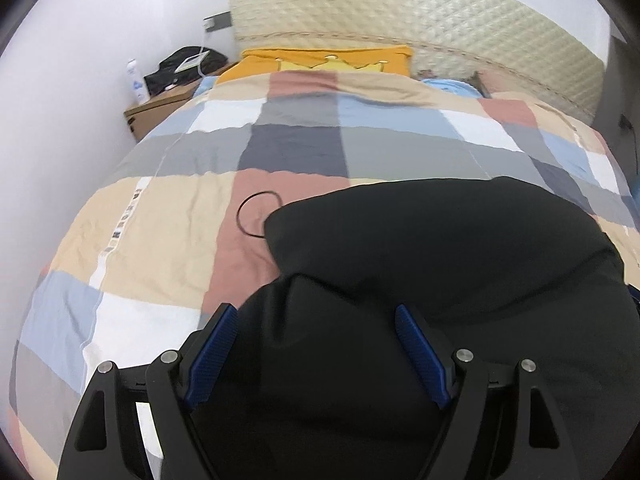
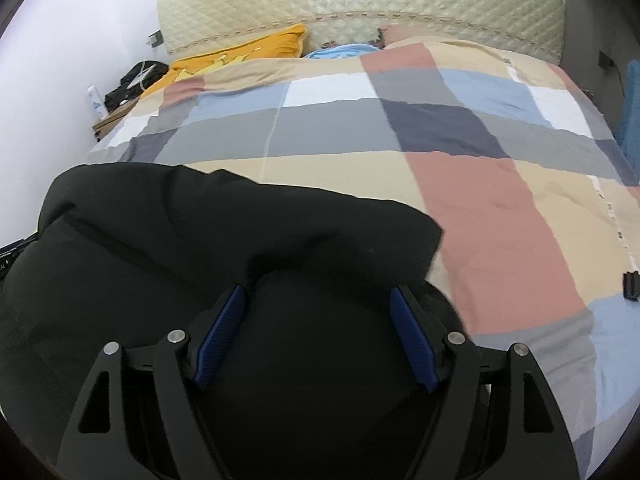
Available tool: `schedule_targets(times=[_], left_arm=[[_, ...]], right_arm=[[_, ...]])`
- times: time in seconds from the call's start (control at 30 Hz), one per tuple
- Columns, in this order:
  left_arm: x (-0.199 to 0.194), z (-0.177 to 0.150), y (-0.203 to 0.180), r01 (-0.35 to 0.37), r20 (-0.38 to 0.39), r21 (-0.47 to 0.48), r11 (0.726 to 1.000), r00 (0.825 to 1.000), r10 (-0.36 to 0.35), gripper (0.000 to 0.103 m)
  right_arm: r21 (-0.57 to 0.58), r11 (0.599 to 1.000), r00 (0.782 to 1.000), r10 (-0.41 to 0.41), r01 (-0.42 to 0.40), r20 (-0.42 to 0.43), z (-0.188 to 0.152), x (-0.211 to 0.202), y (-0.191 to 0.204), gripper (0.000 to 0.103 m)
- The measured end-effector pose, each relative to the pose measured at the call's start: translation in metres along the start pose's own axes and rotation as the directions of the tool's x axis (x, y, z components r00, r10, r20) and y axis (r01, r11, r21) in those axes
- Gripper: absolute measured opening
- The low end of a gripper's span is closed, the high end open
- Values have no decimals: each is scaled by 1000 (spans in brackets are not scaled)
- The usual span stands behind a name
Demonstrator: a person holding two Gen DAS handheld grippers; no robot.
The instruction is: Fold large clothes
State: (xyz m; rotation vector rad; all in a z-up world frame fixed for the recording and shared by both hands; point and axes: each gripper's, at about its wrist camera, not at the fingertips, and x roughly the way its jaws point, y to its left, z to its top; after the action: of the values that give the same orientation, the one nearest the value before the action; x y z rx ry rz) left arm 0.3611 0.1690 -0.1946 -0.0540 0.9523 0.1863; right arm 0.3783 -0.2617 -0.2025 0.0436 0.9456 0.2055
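A large black garment (image 1: 460, 248) lies bunched on a checked bedspread (image 1: 160, 248). It fills the lower right of the left wrist view and the lower left of the right wrist view (image 2: 180, 232). My left gripper (image 1: 314, 312) is open, its blue pads (image 1: 212, 356) wide apart over the garment's near left part. My right gripper (image 2: 318, 294) is open too, its blue pads (image 2: 412, 344) wide apart over the garment's near right part. Black cloth fills the gap between each pair of fingers. A thin black cord loop (image 1: 256, 212) sticks out at the garment's far left edge.
A quilted cream headboard (image 1: 400, 12) and an orange pillow (image 1: 328, 62) are at the far end. A wooden nightstand (image 1: 160, 108) with a white bottle (image 1: 136, 82) and dark items stands at the far left by the white wall. A small black object (image 2: 630, 286) lies on the bedspread (image 2: 480, 184) at right.
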Motion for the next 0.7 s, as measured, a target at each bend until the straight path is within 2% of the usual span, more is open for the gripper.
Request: schedule_targets(times=[0.17, 0.37, 0.47, 0.6, 0.7], left_arm=[[3, -7, 2, 18, -3, 7, 1000, 1000, -18, 81], [-8, -9, -1, -16, 31, 3, 1000, 999, 15, 81], [-27, -11, -3, -31, 64, -4, 1000, 997, 31, 81], [-62, -8, -5, 39, 96, -27, 999, 995, -37, 81], [-104, -6, -11, 7, 161, -23, 1000, 987, -3, 81]], right_arm=[[48, 999, 1000, 13, -13, -7, -7, -3, -17, 75], [59, 998, 1000, -23, 24, -14, -8, -9, -14, 75], [71, 997, 1000, -23, 22, 18, -7, -27, -12, 75], [62, 998, 996, 7, -13, 93, -1, -67, -1, 75], [81, 996, 988, 28, -40, 150, 2, -100, 8, 75]])
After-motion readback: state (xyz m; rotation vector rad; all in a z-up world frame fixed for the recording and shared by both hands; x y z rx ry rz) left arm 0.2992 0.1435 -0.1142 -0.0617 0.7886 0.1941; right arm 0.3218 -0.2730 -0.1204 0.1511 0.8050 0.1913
